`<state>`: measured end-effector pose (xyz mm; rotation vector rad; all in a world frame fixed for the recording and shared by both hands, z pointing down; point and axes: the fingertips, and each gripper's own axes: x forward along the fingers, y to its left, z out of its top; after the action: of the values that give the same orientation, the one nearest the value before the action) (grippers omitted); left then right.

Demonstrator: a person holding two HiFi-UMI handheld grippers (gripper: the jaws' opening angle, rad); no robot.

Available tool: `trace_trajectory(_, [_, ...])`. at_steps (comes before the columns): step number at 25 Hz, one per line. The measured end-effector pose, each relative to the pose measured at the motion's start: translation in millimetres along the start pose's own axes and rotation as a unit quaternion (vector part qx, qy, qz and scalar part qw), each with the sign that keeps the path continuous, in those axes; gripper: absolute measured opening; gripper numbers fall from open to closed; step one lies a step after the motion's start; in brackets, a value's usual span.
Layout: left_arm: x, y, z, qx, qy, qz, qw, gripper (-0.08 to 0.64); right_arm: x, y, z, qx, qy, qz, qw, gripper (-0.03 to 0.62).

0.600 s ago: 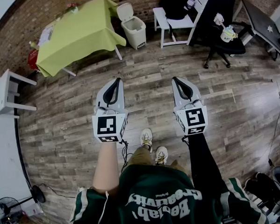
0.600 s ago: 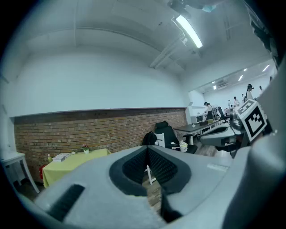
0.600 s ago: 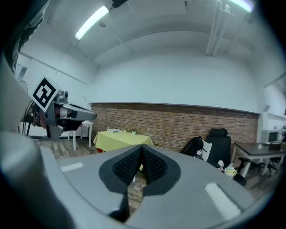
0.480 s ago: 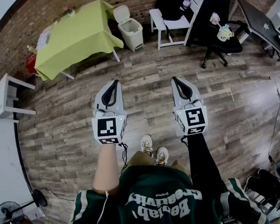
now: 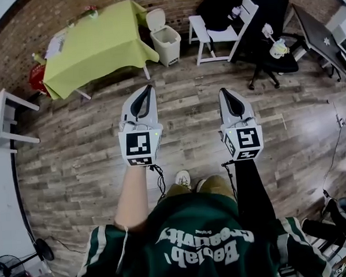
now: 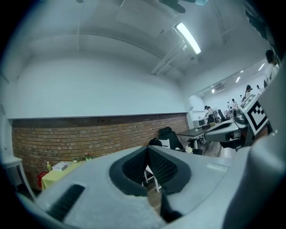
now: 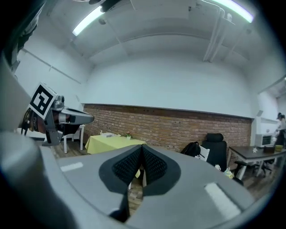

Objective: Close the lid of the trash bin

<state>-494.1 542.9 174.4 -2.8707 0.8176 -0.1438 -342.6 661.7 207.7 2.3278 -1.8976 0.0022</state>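
A small white trash bin (image 5: 166, 40) stands on the wood floor by the brick wall, right of the green-clothed table (image 5: 96, 43). Its lid (image 5: 154, 17) is tipped up and back, leaving the top uncovered. My left gripper (image 5: 149, 90) and right gripper (image 5: 223, 93) are held side by side well short of the bin, both pointing toward it. Each one is shut with nothing between its pads. In the left gripper view the jaws (image 6: 146, 152) meet at the tips; in the right gripper view they (image 7: 141, 150) do the same. The bin is hidden in both gripper views.
A white chair (image 5: 216, 28) with a black bag on it stands right of the bin. A black office chair (image 5: 273, 60) and a dark desk (image 5: 320, 29) lie further right. A white stool (image 5: 4, 120) is at the left wall. Cables trail at the right.
Both grippers have moved forward across the floor toward the bin and table. The person's feet have stepped ahead. Both grippers stayed shut.
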Motion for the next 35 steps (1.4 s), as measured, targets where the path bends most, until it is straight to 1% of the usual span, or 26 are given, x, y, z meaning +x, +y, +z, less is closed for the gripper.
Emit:
trace_trajectory(3, [2.6, 18.5, 0.1, -0.009, -0.002, 0.000, 1.0000, 0.008, 15.8, 7.7, 7.9, -0.006, 0.001, -0.002, 1.000, 0.012])
trace_trajectory(7, [9.6, 31.0, -0.7, -0.028, -0.008, -0.007, 0.9996, 0.008, 30.1, 6.5, 18.5, -0.017, -0.004, -0.021, 1.000, 0.011])
trace_trajectory(13, [25.4, 36.2, -0.5, -0.025, -0.006, -0.005, 0.9996, 0.007, 48.6, -6.3, 26.8, -0.015, -0.014, -0.032, 0.999, 0.009])
trace_trajectory(22, [68.8, 41.1, -1.1, -0.029, -0.010, -0.002, 0.9995, 0.008, 86.1, -29.8, 23.2, -0.007, -0.026, -0.012, 1.000, 0.008])
trace_trajectory(30, [136.2, 53.6, 0.9, -0.027, -0.010, 0.003, 0.9996, 0.008, 151.8, -66.4, 25.7, 0.001, -0.034, 0.008, 0.999, 0.009])
trace_trajectory(35, [180.5, 63.2, 4.8, -0.023, -0.008, 0.009, 0.9997, 0.008, 193.1, -95.0, 29.4, 0.021, -0.044, 0.017, 0.999, 0.009])
